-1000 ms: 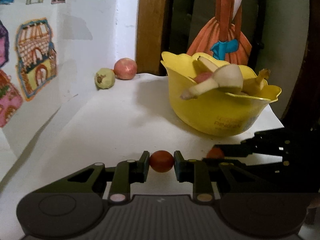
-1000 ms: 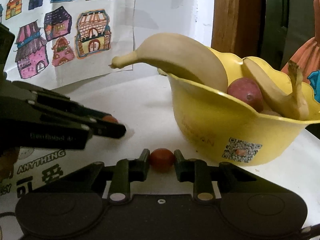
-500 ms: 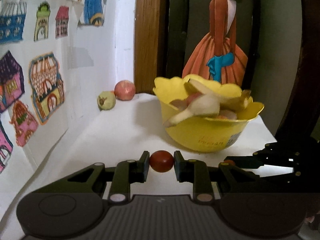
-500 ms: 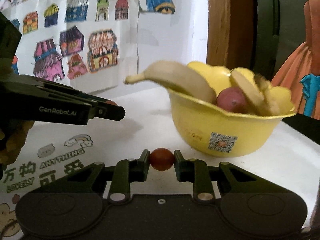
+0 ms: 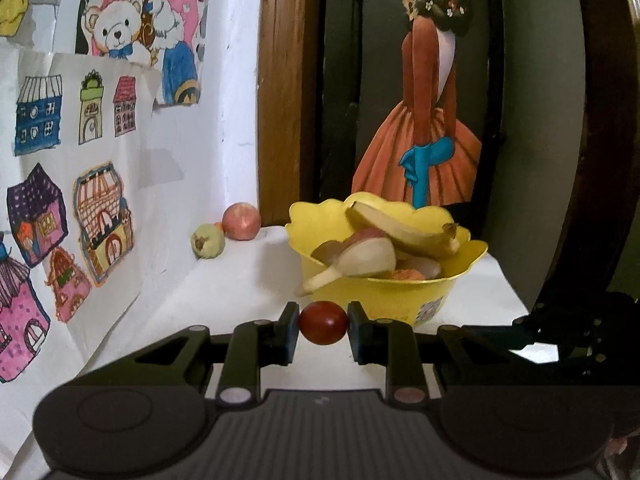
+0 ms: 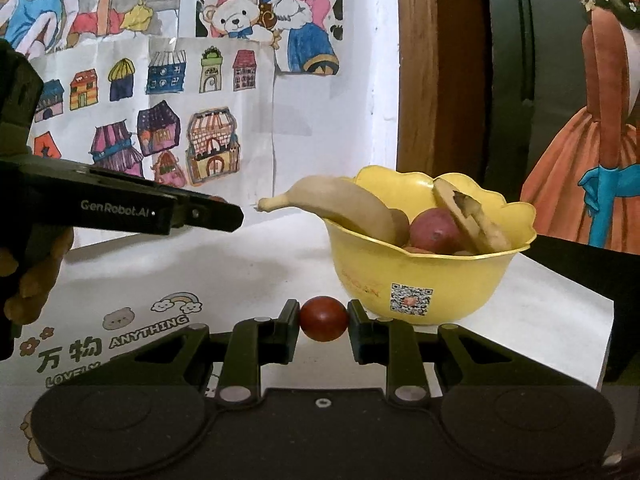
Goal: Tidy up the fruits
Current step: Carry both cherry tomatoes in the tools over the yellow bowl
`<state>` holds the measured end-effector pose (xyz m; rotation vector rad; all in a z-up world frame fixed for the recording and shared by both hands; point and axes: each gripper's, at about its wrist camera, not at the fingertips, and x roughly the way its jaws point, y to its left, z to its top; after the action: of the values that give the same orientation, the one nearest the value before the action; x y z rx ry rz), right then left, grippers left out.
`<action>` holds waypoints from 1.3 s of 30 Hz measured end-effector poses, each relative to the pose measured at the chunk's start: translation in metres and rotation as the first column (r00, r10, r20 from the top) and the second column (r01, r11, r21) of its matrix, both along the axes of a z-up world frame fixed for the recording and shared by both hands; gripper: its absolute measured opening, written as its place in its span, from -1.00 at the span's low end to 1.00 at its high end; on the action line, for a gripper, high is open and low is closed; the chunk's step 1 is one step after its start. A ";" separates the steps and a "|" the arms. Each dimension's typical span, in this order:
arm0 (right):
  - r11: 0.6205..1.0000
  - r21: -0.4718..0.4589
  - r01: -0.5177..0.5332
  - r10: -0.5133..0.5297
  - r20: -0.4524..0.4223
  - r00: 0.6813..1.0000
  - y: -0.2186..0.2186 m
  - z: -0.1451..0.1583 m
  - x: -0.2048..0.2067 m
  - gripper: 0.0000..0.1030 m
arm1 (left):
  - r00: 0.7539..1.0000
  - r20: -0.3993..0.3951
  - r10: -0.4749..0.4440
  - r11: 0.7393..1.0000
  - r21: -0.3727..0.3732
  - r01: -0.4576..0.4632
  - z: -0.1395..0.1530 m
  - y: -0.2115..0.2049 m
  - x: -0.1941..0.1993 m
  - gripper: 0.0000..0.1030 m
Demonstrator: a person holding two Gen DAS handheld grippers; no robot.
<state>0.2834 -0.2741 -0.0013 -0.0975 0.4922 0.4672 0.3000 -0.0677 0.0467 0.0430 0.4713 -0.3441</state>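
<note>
Left wrist view shows the white surface (image 5: 224, 292) stretching ahead of my left claw (image 5: 322, 323), with the yellow bowl (image 5: 384, 296) standing just beyond and slightly right of the fingertips, already loaded with bananas (image 5: 404, 232) and rounder fruit. I judge that bowl to be light plastic, stiff but easy to shove or tip, so anything added should be lowered in, not dropped against its scalloped rim. Far ahead and to the left, against the wall, sit a reddish apple (image 5: 241, 221) and a smaller green fruit (image 5: 207, 241), touching or nearly so, both still outside the bowl; they look firm and smooth, likely to roll, best taken across the widest part. Smallest of all is the red cherry tomato (image 5: 322, 323) clamped between my left claw's pads, held at its middle, clear of the surface. In the right wrist view my right claw (image 6: 323, 319) grips a second red tomato (image 6: 323, 319) the same way, with the bowl ahead and to the right and the other claw reaching in from the left. These small fruits I take to be very light, thin-skinned, slick and soft, so the pinch should be only tight enough to stop them squirting out; a harder squeeze could split the skin. Both should go over the rim and be let go low, into a gap beside the bananas, I think.
</note>
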 end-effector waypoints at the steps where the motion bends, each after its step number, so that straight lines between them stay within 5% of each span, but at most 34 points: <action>1: 1.000 0.004 0.001 -0.001 0.003 1.000 -0.001 0.000 -0.002 -0.47 | 1.000 0.002 -0.001 1.000 -0.008 0.001 0.001 -0.001 -0.002 -0.45; 16: 0.991 0.080 0.110 -0.123 0.190 0.974 -0.013 0.021 0.021 -0.46 | 0.989 0.143 0.043 0.989 -0.144 -0.022 0.031 -0.034 0.043 -0.45; 39: 0.964 0.176 0.201 -0.230 0.166 0.959 -0.026 -0.004 0.050 -0.46 | 0.992 0.115 0.043 0.993 -0.118 -0.029 -0.001 -0.067 0.092 -0.45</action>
<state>0.3329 -0.3000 -0.0056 0.0646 0.2779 0.2773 0.3916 -0.1342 0.0458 -0.0582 0.3342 -0.3310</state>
